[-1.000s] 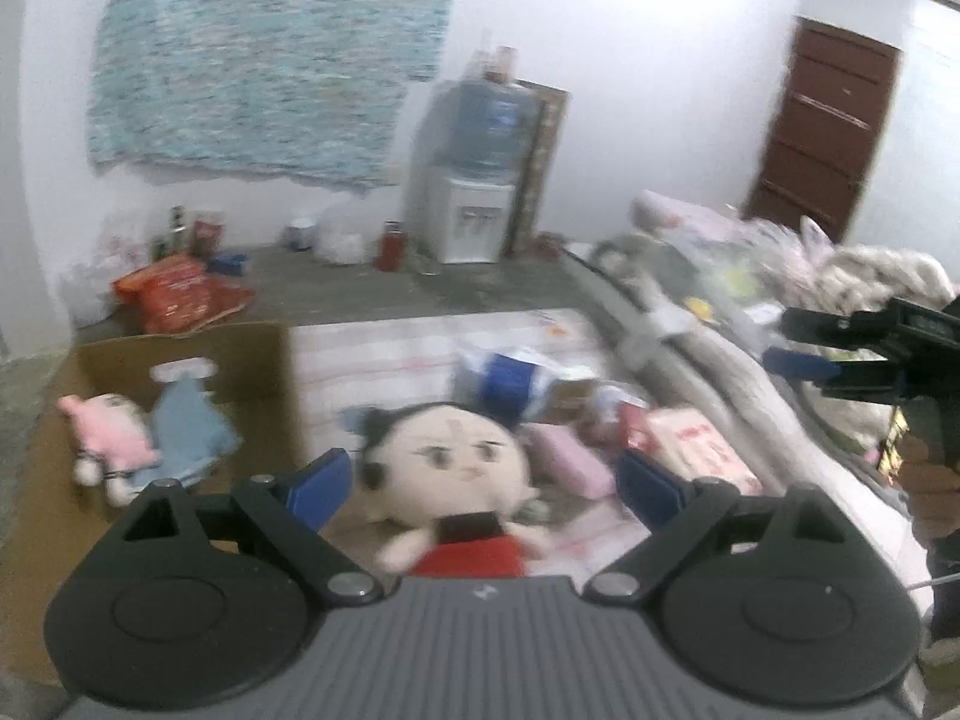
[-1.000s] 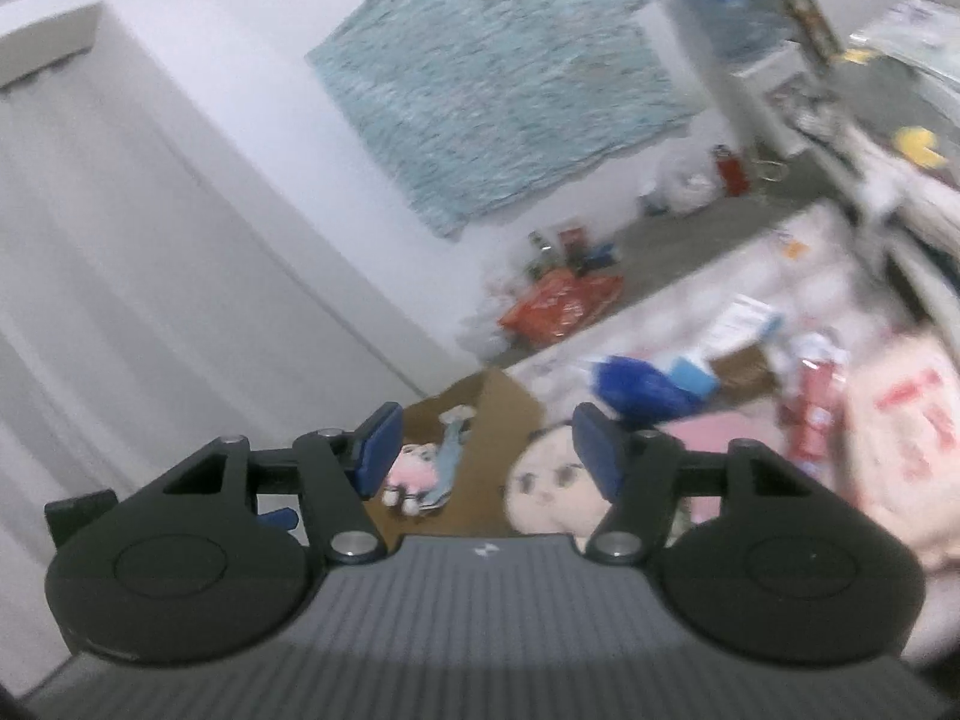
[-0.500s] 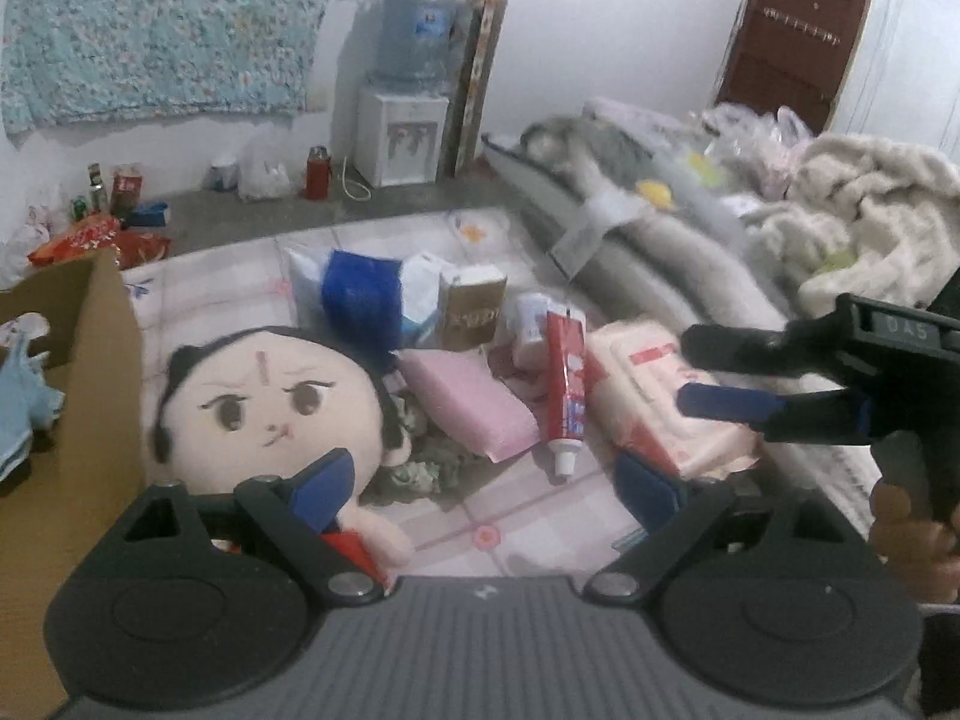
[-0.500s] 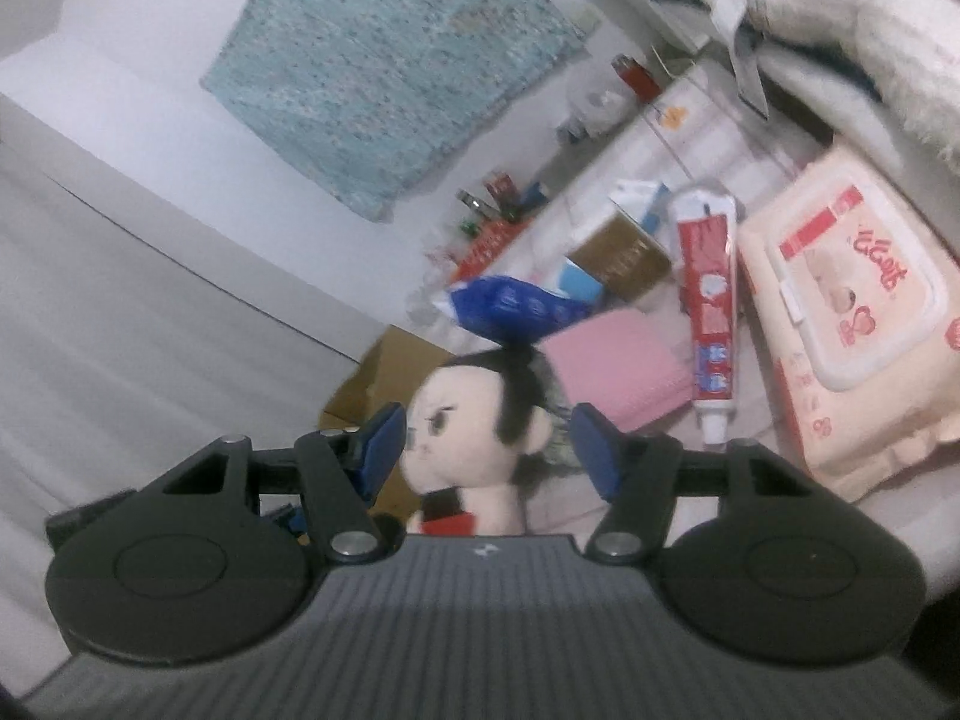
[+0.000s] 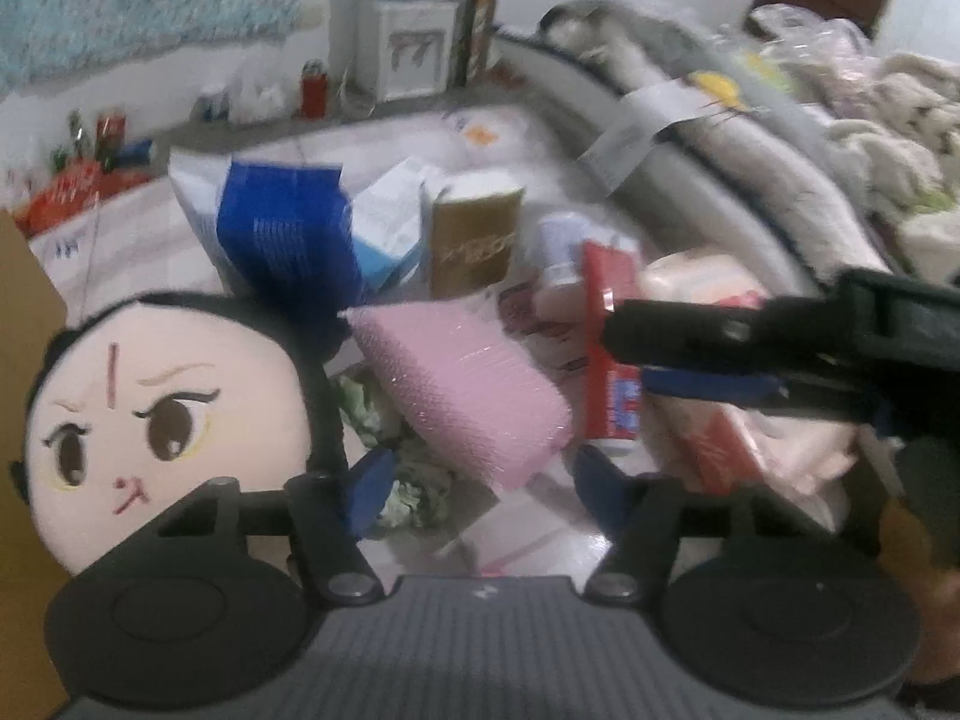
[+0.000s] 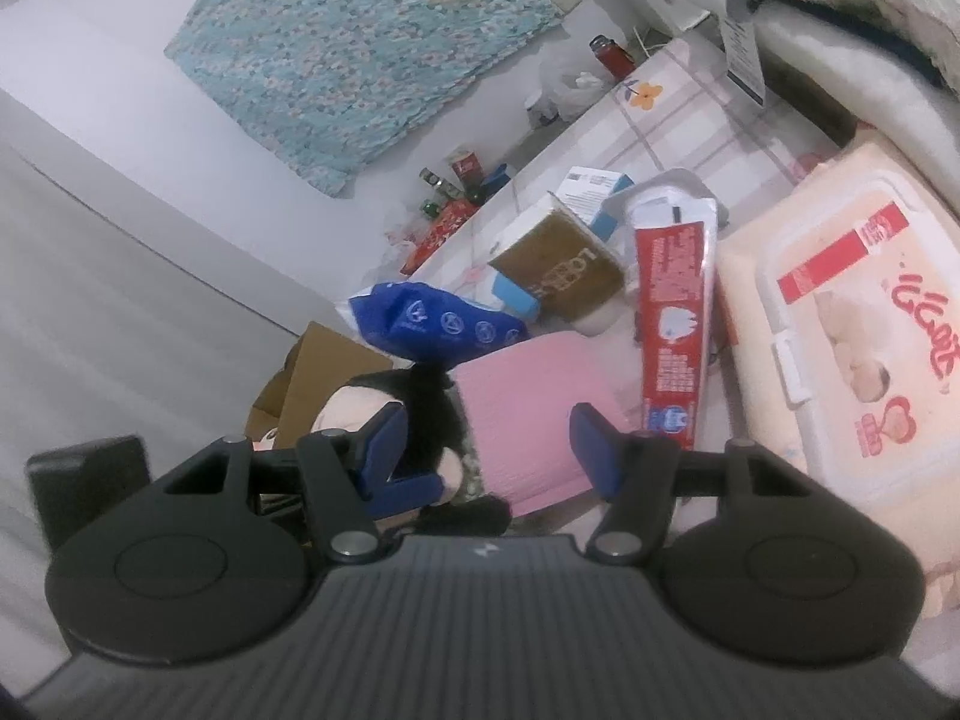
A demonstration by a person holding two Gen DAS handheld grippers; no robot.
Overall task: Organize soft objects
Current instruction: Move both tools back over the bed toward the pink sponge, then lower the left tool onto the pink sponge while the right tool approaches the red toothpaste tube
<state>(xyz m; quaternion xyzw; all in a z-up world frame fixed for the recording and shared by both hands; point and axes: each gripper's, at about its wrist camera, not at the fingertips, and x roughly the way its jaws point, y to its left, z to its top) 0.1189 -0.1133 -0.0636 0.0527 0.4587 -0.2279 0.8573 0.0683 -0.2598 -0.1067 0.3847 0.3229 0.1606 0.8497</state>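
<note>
Toothpaste tube (red), water dispenser.

The plush doll lies left of the wrapped sponge; the toothpaste tube lies right of it, boxes behind.

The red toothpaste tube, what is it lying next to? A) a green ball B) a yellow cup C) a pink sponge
C: the red toothpaste tube lies right beside the pink sponge, on the checked cloth.
</note>
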